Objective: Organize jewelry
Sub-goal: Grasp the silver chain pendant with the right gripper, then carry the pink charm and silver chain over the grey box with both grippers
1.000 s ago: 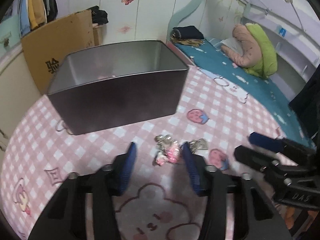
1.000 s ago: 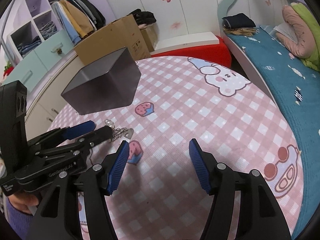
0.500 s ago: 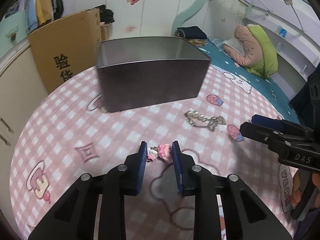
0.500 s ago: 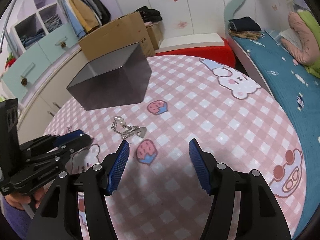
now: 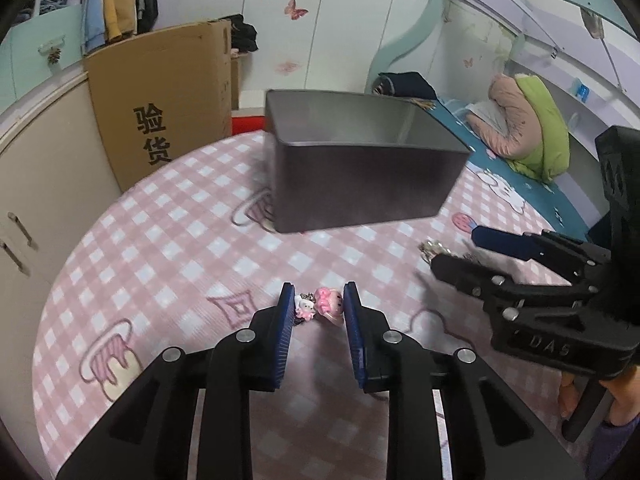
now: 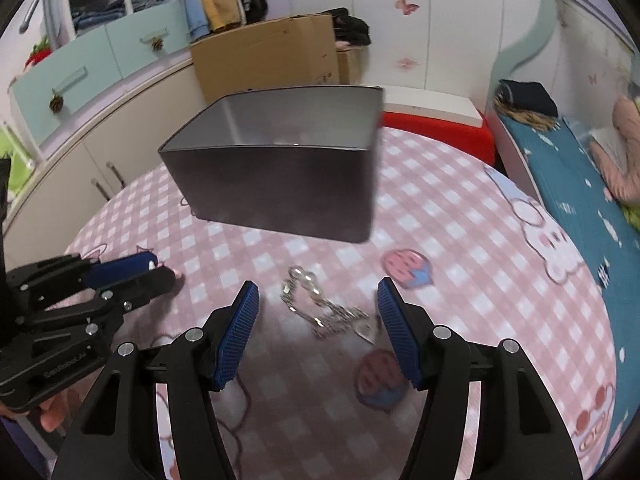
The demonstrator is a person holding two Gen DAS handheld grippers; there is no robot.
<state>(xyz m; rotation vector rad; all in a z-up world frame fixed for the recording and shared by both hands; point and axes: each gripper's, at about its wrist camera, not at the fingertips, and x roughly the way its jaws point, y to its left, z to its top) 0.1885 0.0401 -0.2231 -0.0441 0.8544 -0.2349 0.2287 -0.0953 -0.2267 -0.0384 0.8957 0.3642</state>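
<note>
Between the blue pads of my left gripper (image 5: 316, 308) I am clamping the pink cartoon charm (image 5: 320, 307), while my right gripper (image 6: 318, 312) is hanging unclenched, its jaws having just been narrowing, around the silver chain bracelet (image 6: 320, 308) lying on the pink checked tablecloth (image 6: 460, 216). Only my right camera is showing the whole bracelet, whereas my left camera is catching just its end past the right gripper's tip. Beyond both tools, the open grey metal box (image 6: 280, 184) is standing well apart, with bare cloth lying open between it and them.
</note>
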